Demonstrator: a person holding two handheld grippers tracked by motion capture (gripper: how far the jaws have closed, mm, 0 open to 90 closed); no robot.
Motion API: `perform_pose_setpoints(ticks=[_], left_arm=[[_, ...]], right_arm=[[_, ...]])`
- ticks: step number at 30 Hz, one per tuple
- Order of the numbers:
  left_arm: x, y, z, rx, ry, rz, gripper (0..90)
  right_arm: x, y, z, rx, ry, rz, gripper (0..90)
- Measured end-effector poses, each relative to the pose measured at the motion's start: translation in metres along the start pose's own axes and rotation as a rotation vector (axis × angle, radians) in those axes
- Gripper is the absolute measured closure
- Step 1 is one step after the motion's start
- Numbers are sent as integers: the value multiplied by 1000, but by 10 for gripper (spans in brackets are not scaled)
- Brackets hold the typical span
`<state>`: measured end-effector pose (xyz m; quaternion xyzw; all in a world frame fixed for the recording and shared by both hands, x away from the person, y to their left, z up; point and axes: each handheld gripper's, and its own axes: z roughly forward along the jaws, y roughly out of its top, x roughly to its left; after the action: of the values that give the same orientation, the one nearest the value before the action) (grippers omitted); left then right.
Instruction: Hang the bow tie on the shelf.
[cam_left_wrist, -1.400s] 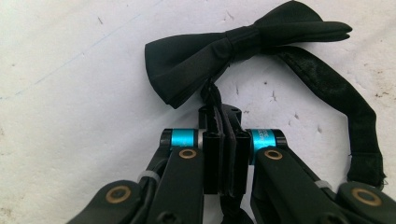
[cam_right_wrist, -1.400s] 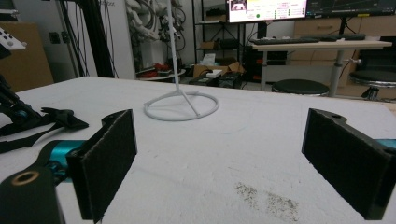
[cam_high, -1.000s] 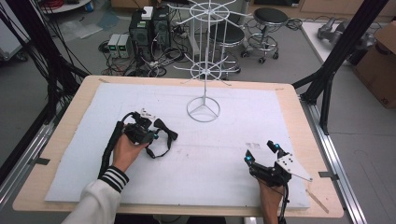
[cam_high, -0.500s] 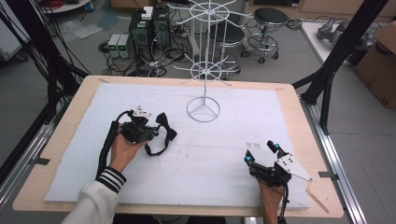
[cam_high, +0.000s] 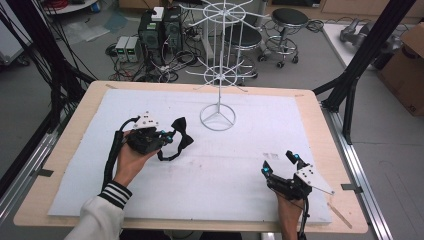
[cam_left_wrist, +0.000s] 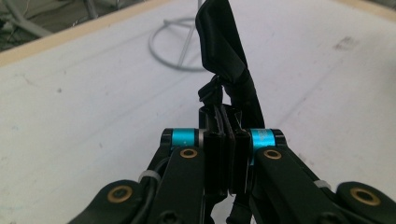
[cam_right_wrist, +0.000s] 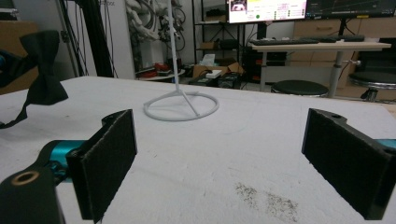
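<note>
Wooden table (cam_high: 70, 150) bears white mat (cam_high: 210, 170); white wire stand (cam_high: 218, 117) on mat.

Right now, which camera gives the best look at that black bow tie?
The high view: the bow tie shows whole, strap dangling, clamped in the left gripper. The left gripper view sees it edge-on, pinched at the strap. The right gripper view catches it far off at the left edge.

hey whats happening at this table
A person works with a claw in each hand. The left claw is shut on a black bow tie, held just off the white mat, its strap hanging below. A white wire rack stands a little beyond it. The right claw rests near the front edge with its jaws wide apart and nothing between them.
</note>
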<state>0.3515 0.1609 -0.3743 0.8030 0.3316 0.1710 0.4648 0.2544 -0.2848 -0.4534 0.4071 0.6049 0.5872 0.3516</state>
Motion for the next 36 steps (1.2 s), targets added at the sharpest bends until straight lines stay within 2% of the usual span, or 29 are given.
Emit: perform_pose_setpoints(ticks=[1,5,9,11,16,19,27,36], left_arm=[[0,1,-1,-23,-6,-4,877],[0,4,-5,-64,-22,-8,877],[-1,6,-9,-82,-22,-17,877],[-3,9,-11,-92,-19,-9,877],[-5,21,-14,-131,-19,11,877],[-6,29,-15,-166,-26,10,877],[-8,47,-14,-210,-31,18,877],[-2,68,-15,-253,-34,10,877]], right_arm=[[0,0,0,-1,0,0,92],[0,0,0,-2,-1,0,92],[0,0,0,-2,-1,0,92],[1,0,0,0,0,4,92],[0,0,0,-2,-1,0,93],[0,0,0,-2,-1,1,93],[0,0,0,-1,0,0,92],[0,0,0,3,0,4,92]])
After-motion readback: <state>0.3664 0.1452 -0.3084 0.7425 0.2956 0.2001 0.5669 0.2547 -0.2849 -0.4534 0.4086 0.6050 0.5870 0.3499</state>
